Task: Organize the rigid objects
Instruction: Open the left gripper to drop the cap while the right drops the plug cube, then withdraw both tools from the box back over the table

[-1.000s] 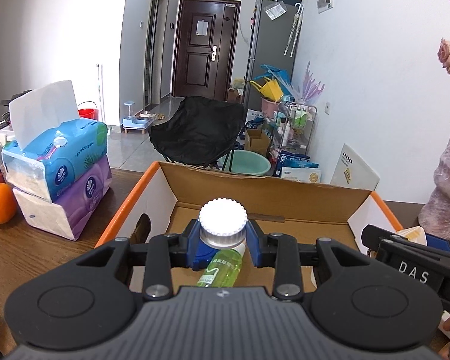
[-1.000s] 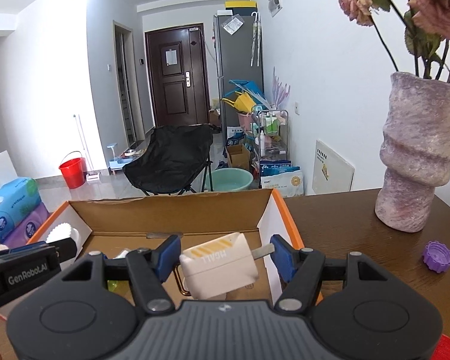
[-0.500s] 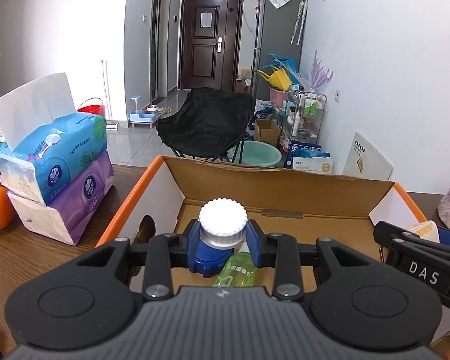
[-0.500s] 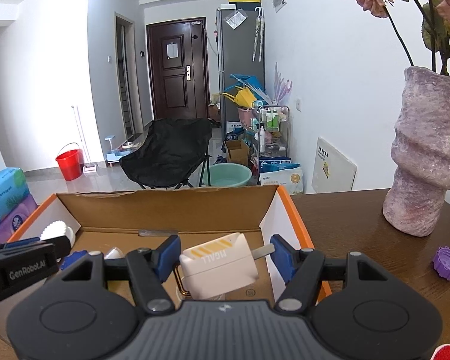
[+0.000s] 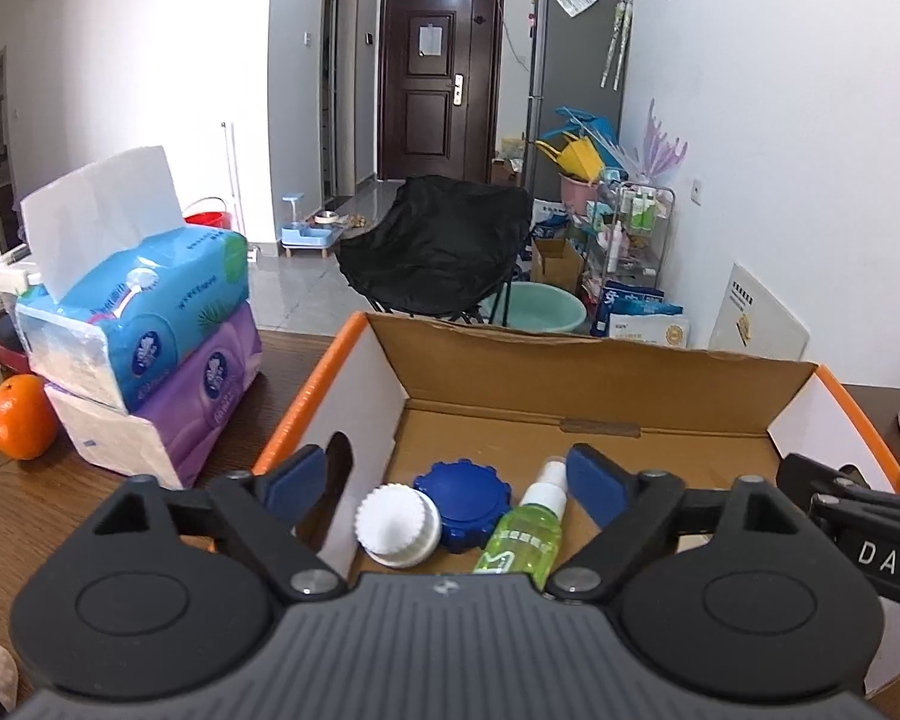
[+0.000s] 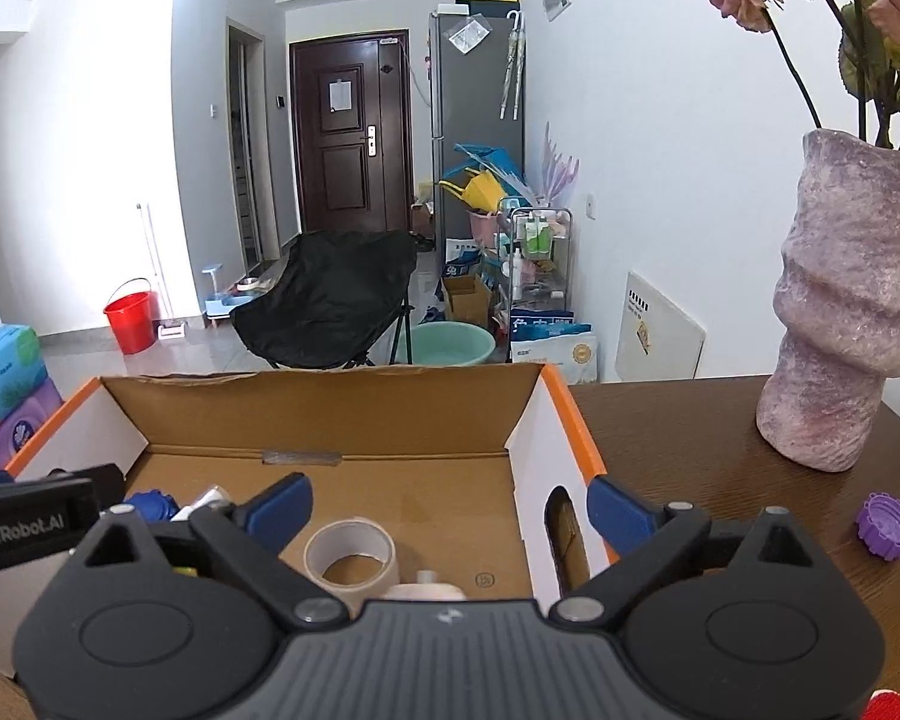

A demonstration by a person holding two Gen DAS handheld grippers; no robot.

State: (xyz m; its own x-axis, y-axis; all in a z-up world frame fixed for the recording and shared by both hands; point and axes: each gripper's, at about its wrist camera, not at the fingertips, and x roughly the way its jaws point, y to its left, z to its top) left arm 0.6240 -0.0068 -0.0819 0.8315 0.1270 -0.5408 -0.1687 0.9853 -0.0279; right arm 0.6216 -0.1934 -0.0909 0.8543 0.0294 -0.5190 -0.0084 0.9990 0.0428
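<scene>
Both grippers: black ribbed bodies, blue pads, silver screws, white "DAS"/"GenRobot.AI" txt.

Place: a lived-in home
Signs: front door (image 6: 347, 138), fridge (image 6: 477, 120), folding chair (image 6: 330, 300), tissue packs (image 5: 144, 330), flower vase (image 6: 846, 300)

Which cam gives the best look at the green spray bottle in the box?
Left wrist: the green spray bottle lies in full view between the open jaws, beside the blue cap. Right wrist shows only a sliver behind the left gripper.
</scene>
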